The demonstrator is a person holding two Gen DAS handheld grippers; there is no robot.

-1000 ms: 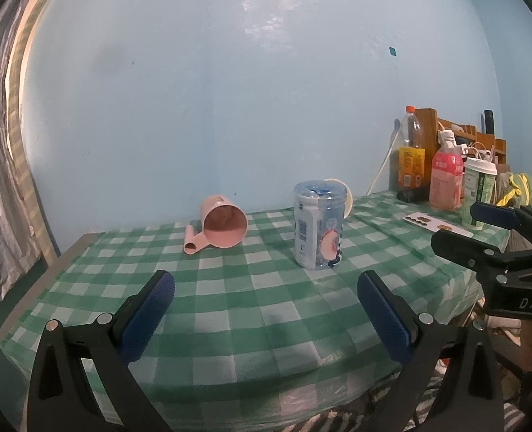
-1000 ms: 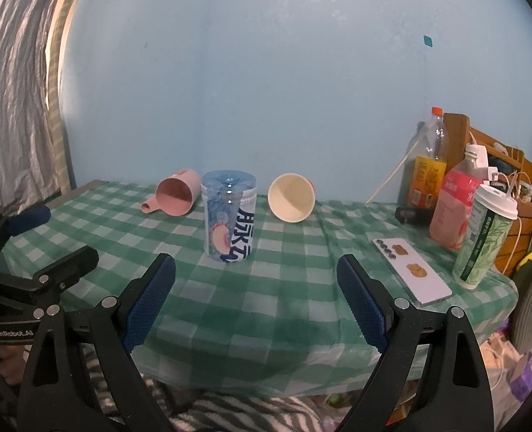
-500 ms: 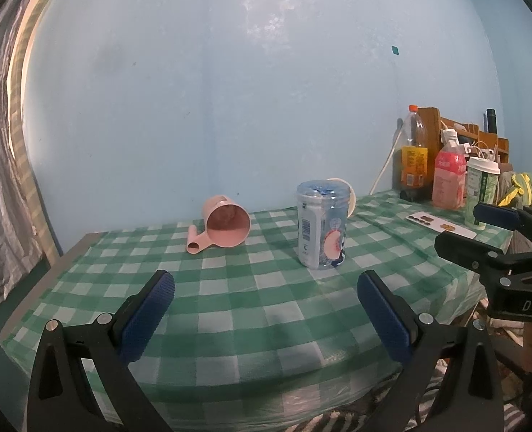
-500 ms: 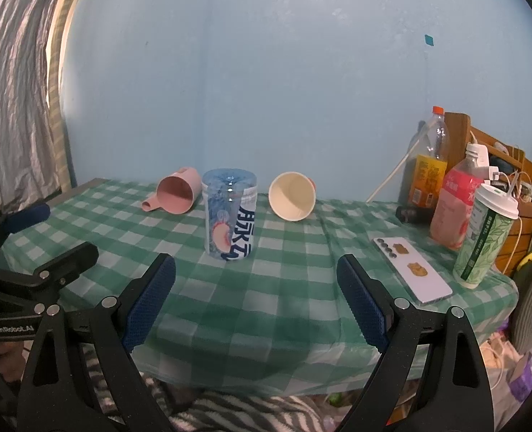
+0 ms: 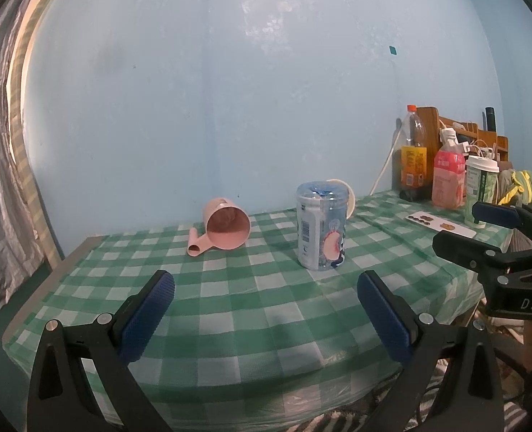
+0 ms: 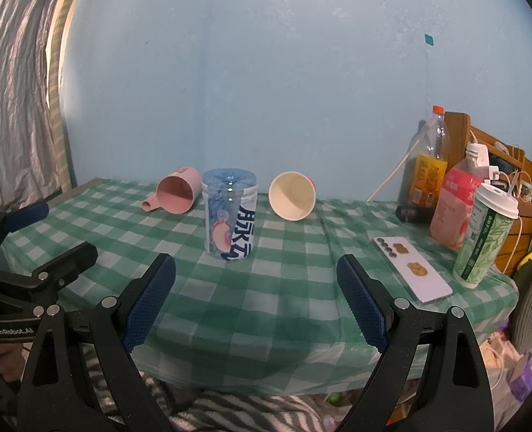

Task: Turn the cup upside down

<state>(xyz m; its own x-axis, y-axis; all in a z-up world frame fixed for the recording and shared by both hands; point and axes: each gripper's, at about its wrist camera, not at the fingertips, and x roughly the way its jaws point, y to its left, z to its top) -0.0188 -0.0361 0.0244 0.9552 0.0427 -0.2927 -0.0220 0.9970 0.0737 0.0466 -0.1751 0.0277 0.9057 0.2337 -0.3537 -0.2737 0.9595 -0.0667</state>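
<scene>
A pink mug with a handle lies on its side at the back left of the green checked table, mouth toward me. A cream paper cup lies on its side at the back middle; in the left wrist view only its rim shows behind the bottle. A clear blue cut plastic bottle stands between them, bottom up. My left gripper is open and empty above the front left of the table. My right gripper is open and empty at the front edge.
At the right stand an orange soda bottle, a pink drink bottle and a green lidded paper cup. A white phone lies flat beside them. A wooden rack with cables sits behind. A curtain hangs at the left.
Both grippers have edged slightly forward toward the table. Nothing on the table has moved.
</scene>
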